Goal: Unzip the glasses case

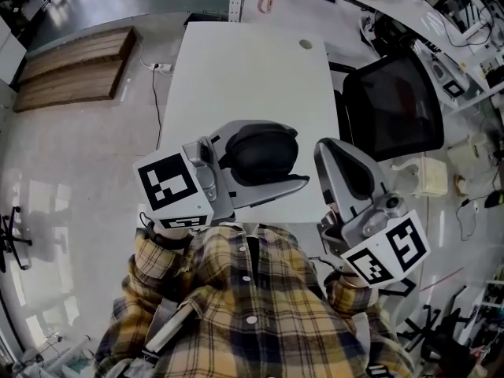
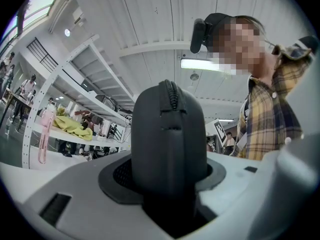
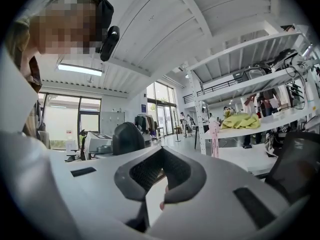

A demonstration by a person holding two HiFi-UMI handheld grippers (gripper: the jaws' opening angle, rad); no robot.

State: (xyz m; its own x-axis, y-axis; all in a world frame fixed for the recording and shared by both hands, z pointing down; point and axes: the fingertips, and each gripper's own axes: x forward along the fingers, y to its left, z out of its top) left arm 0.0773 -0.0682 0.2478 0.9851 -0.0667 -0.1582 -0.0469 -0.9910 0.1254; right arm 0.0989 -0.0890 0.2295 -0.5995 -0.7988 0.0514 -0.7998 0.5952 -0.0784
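Person wore a flannel shirt (image 1: pixel 236 321), yellow and dark plaid with pale stripes, little white buttons (image 1: pixel 252 319) down the front, and the sleeves (image 1: pixel 150 268) were the same check. There was a chunky black camera (image 2: pixel 199 34) strapped on the head. The left gripper (image 1: pixel 299 156) and right gripper (image 1: pixel 331 154) were both smooth light-grey plastic with curvy shells. They had black mesh-textured pads (image 3: pixel 150 171) inside the jaws and small black rectangular slots (image 3: pixel 82 172) in the grey. Each one carried a white cube (image 1: pixel 175 187) with blocky black square markers on its faces.
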